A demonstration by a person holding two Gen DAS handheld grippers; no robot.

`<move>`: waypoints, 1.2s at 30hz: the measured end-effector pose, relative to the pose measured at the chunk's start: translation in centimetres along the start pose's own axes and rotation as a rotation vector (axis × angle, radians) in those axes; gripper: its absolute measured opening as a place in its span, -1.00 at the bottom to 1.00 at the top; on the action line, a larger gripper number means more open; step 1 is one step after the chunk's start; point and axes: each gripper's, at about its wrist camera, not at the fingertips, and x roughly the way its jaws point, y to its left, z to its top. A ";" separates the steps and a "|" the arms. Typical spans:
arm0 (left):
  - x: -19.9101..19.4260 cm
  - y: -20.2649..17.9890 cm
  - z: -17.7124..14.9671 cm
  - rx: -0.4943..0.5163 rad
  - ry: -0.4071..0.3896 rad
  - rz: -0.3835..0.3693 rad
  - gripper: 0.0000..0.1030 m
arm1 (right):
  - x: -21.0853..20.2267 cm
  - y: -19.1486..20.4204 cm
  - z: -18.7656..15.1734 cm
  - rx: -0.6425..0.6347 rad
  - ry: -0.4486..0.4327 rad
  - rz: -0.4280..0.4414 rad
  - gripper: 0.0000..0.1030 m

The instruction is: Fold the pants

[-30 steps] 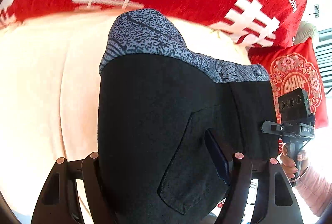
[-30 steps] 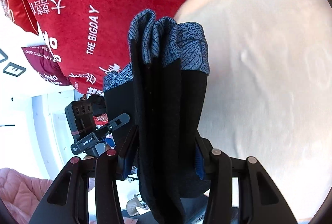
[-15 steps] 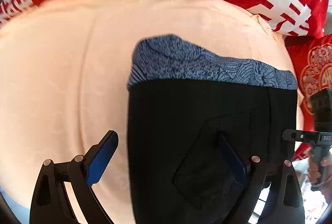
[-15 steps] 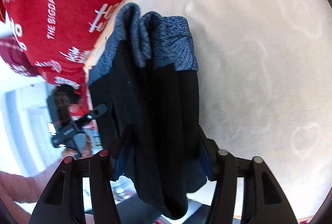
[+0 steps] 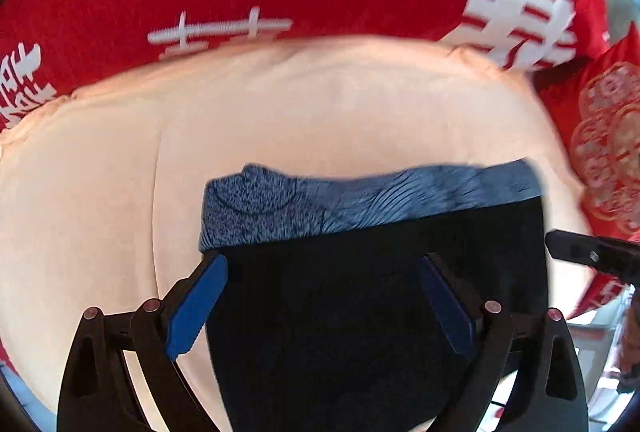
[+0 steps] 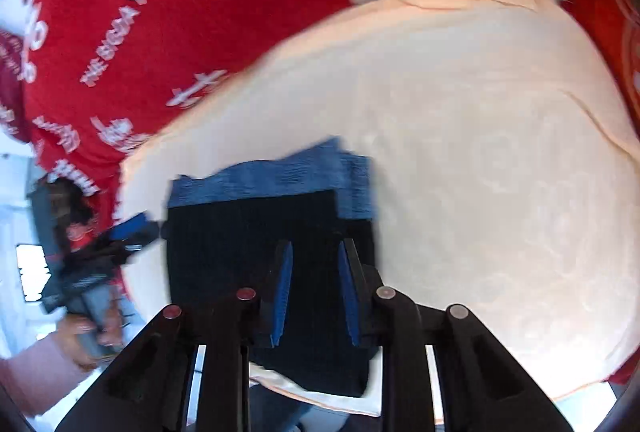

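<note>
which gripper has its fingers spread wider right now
The left gripper: its blue pads sit far apart over the folded pants. The right gripper shows only a narrow gap between its pads.
</note>
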 end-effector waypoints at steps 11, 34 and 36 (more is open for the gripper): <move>1.1 0.8 0.0 -0.039 0.050 0.096 0.99 | 4.9 -0.6 0.0 -0.010 0.066 -0.038 -0.77; -11.3 -4.3 -5.0 -0.089 0.032 0.234 0.99 | -3.5 2.4 -4.1 -0.070 0.089 -0.252 0.83; -12.0 -4.0 -5.2 -0.071 0.031 0.239 0.99 | -3.7 3.5 -4.9 -0.062 0.072 -0.278 0.91</move>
